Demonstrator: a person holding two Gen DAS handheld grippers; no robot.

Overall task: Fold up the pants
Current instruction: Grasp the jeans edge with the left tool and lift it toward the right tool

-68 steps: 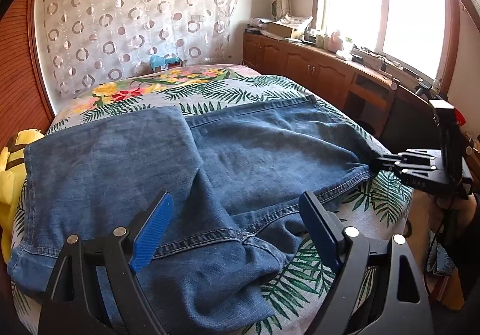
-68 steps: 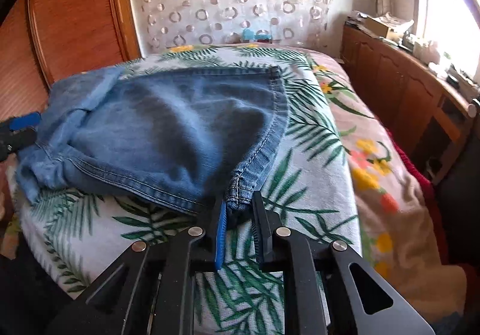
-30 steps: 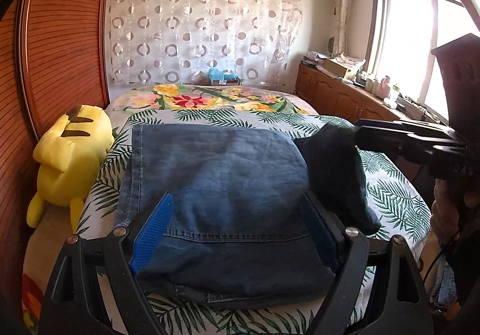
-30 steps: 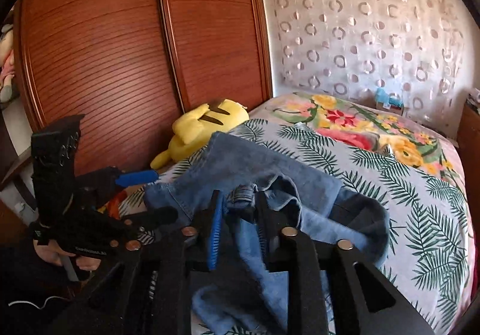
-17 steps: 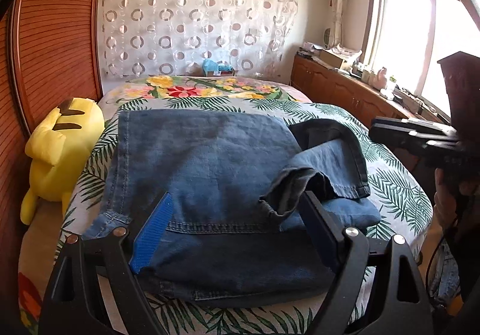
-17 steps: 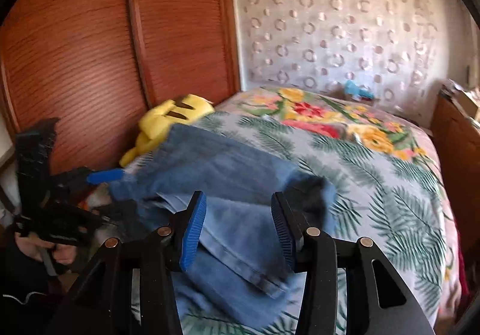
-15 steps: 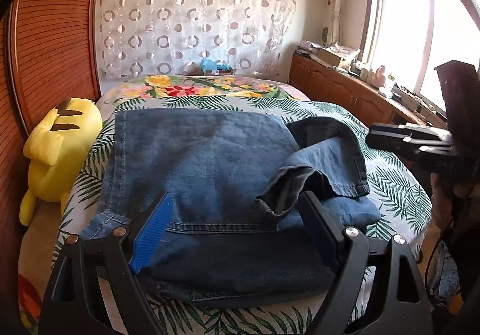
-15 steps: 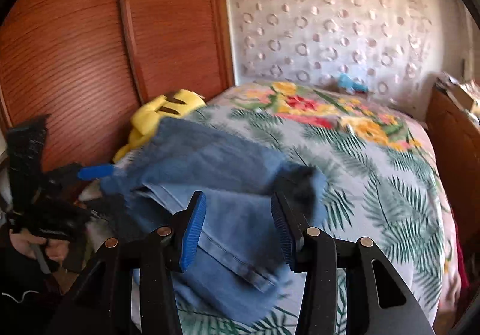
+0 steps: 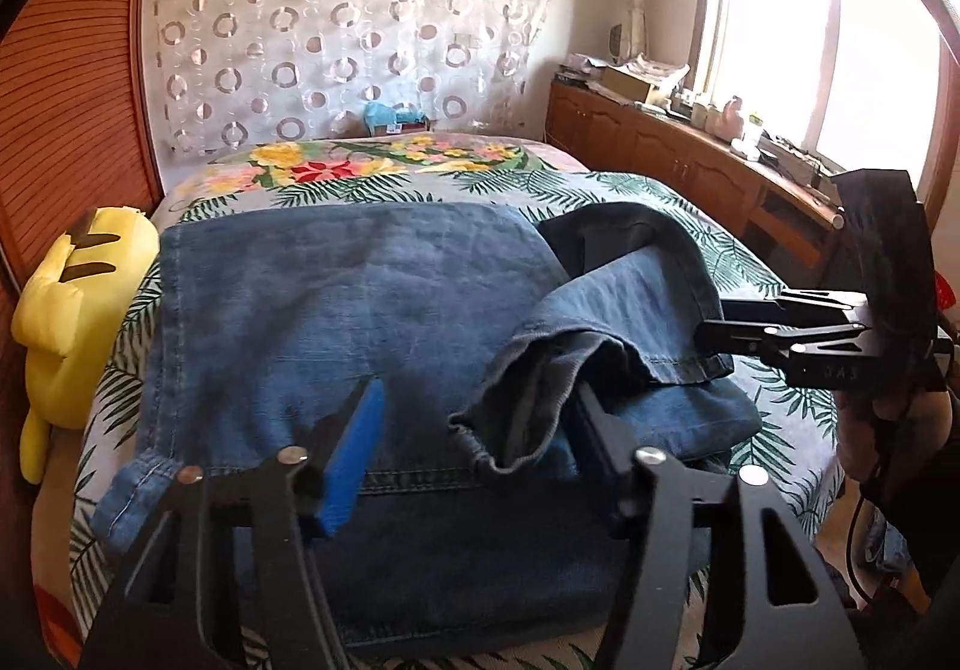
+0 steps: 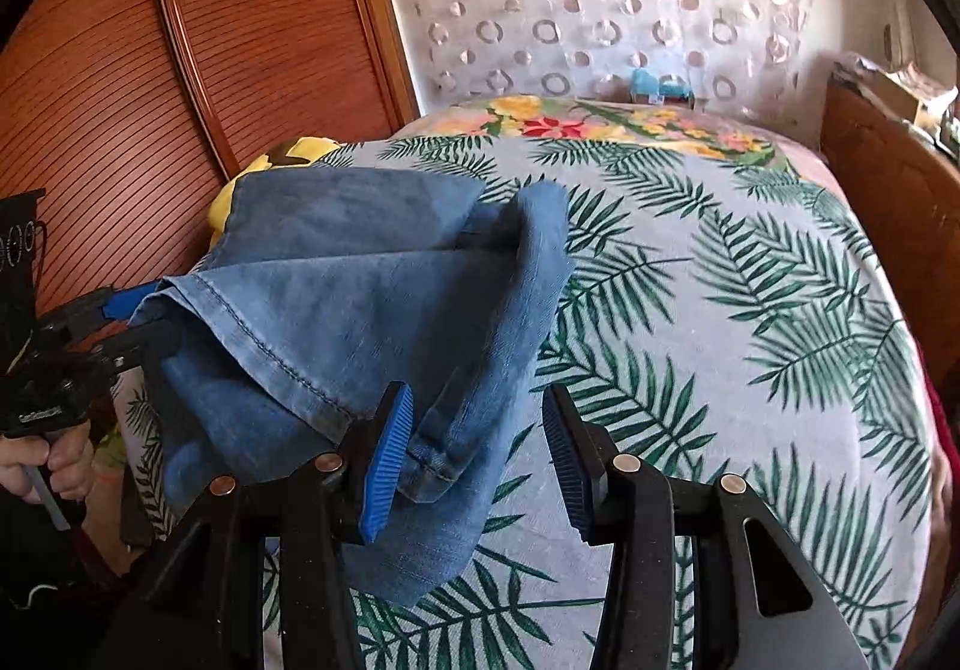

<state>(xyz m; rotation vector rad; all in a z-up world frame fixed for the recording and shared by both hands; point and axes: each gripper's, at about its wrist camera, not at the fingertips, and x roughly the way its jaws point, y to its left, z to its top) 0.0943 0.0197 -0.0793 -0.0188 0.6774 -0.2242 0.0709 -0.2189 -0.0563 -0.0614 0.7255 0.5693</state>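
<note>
The blue denim pants lie partly folded on the bed with the green palm-leaf and floral bedspread. The main body of the garment is spread flat across the near half of the bed, its stitched side seam facing the wooden slatted wardrobe door. One trouser leg is doubled back over the body and sits bunched and rumpled on the right side, with its hemmed cuff and dark inner face turned up.

The left gripper, black-framed with blue ribbed pads, is positioned low over the near edge of the pants. Its fingers are spread apart and hold nothing; the crumpled cuff of the doubled-back leg lies between them, close to the right finger, though contact cannot be confirmed.

The right gripper, of the same construction, is also spread apart and holds nothing. A drooping fold of denim hangs just beside its left pad, partly overlapping it in the right wrist view. In the left wrist view this gripper appears at the right side of the bed, close to the hem of the folded leg.

A yellow plush toy rests between the bed and the wardrobe door.
</note>
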